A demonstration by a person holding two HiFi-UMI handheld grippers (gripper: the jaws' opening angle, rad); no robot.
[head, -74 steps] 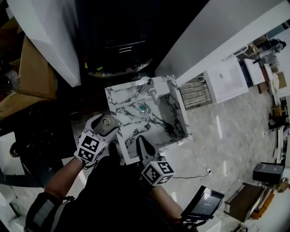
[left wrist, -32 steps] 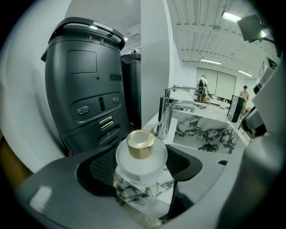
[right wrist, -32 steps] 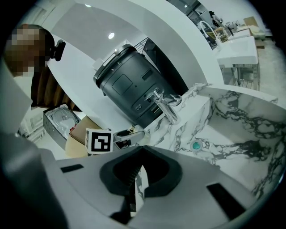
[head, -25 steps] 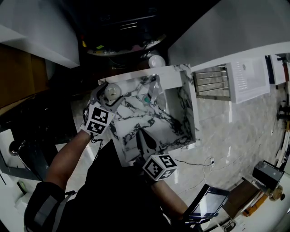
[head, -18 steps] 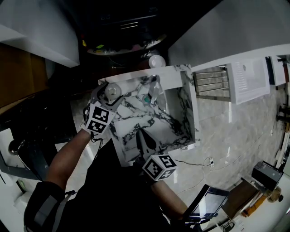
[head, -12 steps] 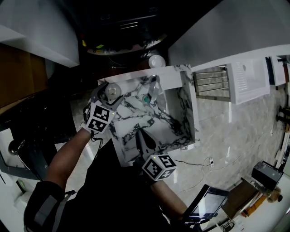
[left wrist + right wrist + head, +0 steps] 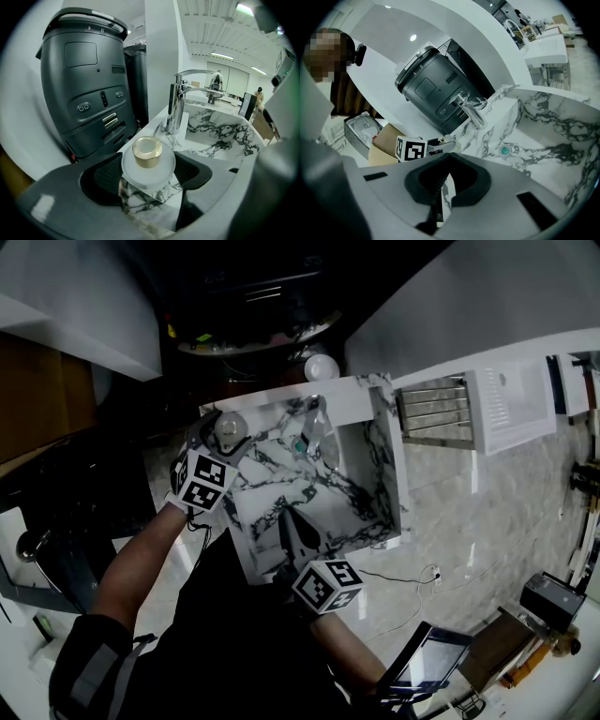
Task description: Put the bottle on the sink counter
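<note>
The bottle is a frosted white jar with a gold cap. My left gripper is shut on it, with a black pad against each side. It is over the marble counter at the sink's left back corner, short of the chrome faucet. I cannot tell whether its base rests on the stone. In the head view the bottle and left gripper are at the sink's upper left. My right gripper is shut on nothing over the near rim of the basin.
A large dark grey machine stands just left of and behind the counter. The faucet and a green drain plug sit at the basin's back. A white round object lies beyond the sink. Pale floor tiles spread to the right.
Since three seconds ago my left gripper has carried the bottle from the sink's near left corner to its far left corner. Over the last second both grippers have barely moved.
</note>
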